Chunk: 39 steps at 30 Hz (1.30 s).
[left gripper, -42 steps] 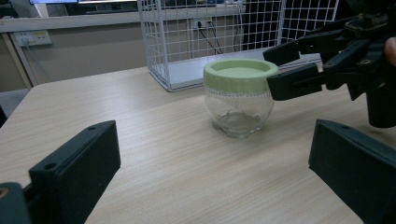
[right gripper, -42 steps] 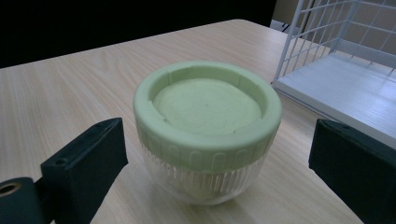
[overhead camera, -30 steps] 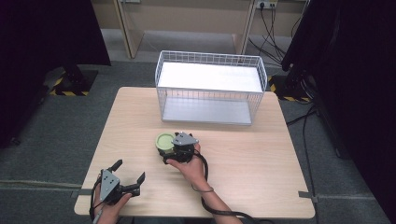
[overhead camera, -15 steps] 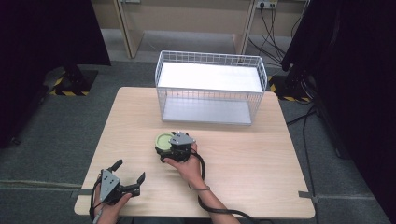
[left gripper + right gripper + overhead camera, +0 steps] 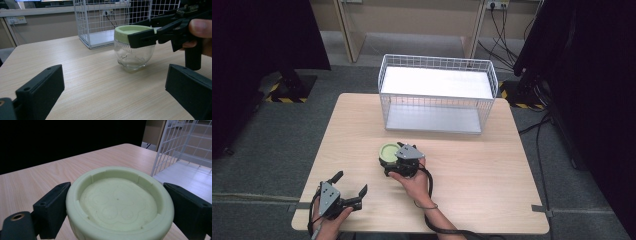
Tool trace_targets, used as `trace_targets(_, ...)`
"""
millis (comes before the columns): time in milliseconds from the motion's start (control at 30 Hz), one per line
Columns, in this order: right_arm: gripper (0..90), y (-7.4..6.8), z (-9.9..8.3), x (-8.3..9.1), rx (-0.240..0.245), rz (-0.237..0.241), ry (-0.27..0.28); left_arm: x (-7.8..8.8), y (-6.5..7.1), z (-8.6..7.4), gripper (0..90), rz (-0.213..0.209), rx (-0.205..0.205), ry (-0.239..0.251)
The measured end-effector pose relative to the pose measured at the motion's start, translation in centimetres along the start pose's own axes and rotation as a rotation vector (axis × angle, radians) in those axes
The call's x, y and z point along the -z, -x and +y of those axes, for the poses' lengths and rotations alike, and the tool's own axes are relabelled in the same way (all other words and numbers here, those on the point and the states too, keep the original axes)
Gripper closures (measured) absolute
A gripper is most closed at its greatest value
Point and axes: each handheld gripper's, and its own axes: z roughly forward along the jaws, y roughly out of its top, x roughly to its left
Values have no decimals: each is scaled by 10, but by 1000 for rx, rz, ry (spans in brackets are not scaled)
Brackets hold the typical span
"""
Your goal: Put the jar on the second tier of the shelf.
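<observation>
A small glass jar (image 5: 131, 56) with a pale green lid (image 5: 387, 150) stands on the wooden table (image 5: 492, 170), left of its middle. My right gripper (image 5: 392, 158) reaches it from the right, and its jaws are closed on the lid's rim from both sides. In the right gripper view the lid (image 5: 120, 205) sits between the two black jaws of the right gripper (image 5: 118, 197). The left gripper view shows that right gripper (image 5: 137, 32) clamped around the lid. My left gripper (image 5: 348, 184) rests open near the table's front left corner, pointing at the jar, with nothing between its jaws (image 5: 115, 92).
A white wire basket (image 5: 434, 112) stands at the back of the table, with its open side facing the jar; it also appears as a wire basket (image 5: 100, 22) behind the jar. Bare table lies to the right and front.
My right gripper has edged slightly left onto the jar's lid. The jar and my left gripper have stayed put.
</observation>
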Motion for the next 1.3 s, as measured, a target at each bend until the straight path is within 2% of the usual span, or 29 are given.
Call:
trace_targets(767, 115, 4, 26, 25, 15, -55, 87, 0, 0, 0, 17, 1, -1, 0)
trace_targets(1300, 115, 18, 50, 40, 18, -88, 137, 0, 0, 0, 17, 2, 0, -1)
